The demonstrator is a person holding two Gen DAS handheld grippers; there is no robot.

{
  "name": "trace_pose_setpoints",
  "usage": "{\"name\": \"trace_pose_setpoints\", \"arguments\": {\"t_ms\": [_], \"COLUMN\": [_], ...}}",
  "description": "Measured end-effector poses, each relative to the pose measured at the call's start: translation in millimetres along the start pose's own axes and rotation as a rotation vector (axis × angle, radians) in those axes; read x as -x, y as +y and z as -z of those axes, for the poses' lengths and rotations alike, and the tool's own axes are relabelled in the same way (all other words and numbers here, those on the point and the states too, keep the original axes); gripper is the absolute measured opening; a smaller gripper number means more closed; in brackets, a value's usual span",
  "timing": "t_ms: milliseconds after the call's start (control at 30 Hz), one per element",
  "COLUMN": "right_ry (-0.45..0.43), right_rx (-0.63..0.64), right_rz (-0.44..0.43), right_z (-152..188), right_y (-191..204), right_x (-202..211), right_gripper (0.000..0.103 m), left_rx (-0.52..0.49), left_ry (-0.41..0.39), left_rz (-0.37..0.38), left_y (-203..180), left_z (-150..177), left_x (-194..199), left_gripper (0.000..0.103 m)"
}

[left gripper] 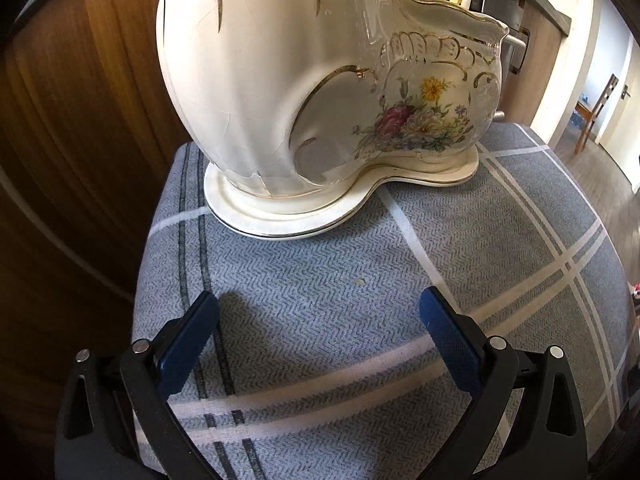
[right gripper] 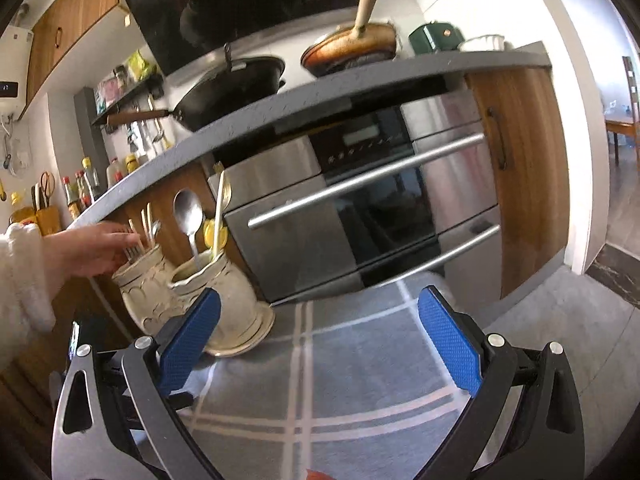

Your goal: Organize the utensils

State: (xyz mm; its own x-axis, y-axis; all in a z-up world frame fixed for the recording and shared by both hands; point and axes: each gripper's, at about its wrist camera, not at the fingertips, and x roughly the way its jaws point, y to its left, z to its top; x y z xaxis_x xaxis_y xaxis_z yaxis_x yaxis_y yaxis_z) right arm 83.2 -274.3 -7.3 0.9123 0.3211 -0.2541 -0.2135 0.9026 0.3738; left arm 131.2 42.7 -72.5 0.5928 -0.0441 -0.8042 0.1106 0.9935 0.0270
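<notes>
The utensils are all parked in a cream ceramic double holder (right gripper: 192,292) with gold trim and a flower print, two joined pots on one shared base. In the right wrist view the big metal spoon (right gripper: 189,216) stands bowl-up in the nearer pot, handle going straight down, leaning a touch left at the top. Next to it a pale long-handled utensil (right gripper: 219,220) also stands nearly upright, with something yellow (right gripper: 212,232) beside it that I can't make out. The farther pot holds a bunch of chopsticks (right gripper: 140,228), tips up, fanned a bit.

A bare hand (right gripper: 86,248) in a fluffy white sleeve reaches in from the left, fingers at those chopsticks.

The holder (left gripper: 320,80) sits on a grey-blue checked cloth (left gripper: 360,320) covering the tabletop, near its far left corner, right in front of the left tool.

Left tool (left gripper: 320,312): spread wide, nothing in it, hovering over the cloth. Right tool (right gripper: 320,312): also wide open and empty, its left pad overlapping the holder's base in view.

Behind is a stainless oven (right gripper: 360,208) under a counter with a black wok (right gripper: 236,80).
</notes>
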Motion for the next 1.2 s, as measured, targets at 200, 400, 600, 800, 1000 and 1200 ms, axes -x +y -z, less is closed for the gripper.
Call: {"name": "trace_pose_setpoints", "arguments": {"t_ms": [200, 400, 600, 800, 1000, 1200], "right_ry": [-0.043, -0.046, -0.064, -0.073, -0.088, -0.073], "right_rx": [-0.054, -0.05, -0.077, -0.102, -0.112, -0.11], "right_rz": [-0.012, -0.022, -0.024, -0.02, 0.007, 0.028], "right_z": [-5, -6, -5, -4, -3, 1], "right_y": [-16, -16, -19, -23, -32, -37], "right_x": [6, 6, 13, 18, 23, 24], "right_gripper": [0.098, 0.098, 0.098, 0.098, 0.098, 0.098], "left_rx": [-0.001, -0.001, -0.001, -0.001, 0.0, 0.0], "left_ry": [0.001, 0.001, 0.001, -0.001, -0.001, -0.002], "left_rz": [-0.001, -0.001, -0.001, 0.0, 0.001, 0.001], "left_y": [-10, -11, -11, -12, -9, -7], "left_z": [-4, -4, -4, -5, -4, -1], "left_x": [0, 0, 1, 1, 1, 1], "left_gripper": [0.099, 0.099, 0.099, 0.099, 0.099, 0.099]}}
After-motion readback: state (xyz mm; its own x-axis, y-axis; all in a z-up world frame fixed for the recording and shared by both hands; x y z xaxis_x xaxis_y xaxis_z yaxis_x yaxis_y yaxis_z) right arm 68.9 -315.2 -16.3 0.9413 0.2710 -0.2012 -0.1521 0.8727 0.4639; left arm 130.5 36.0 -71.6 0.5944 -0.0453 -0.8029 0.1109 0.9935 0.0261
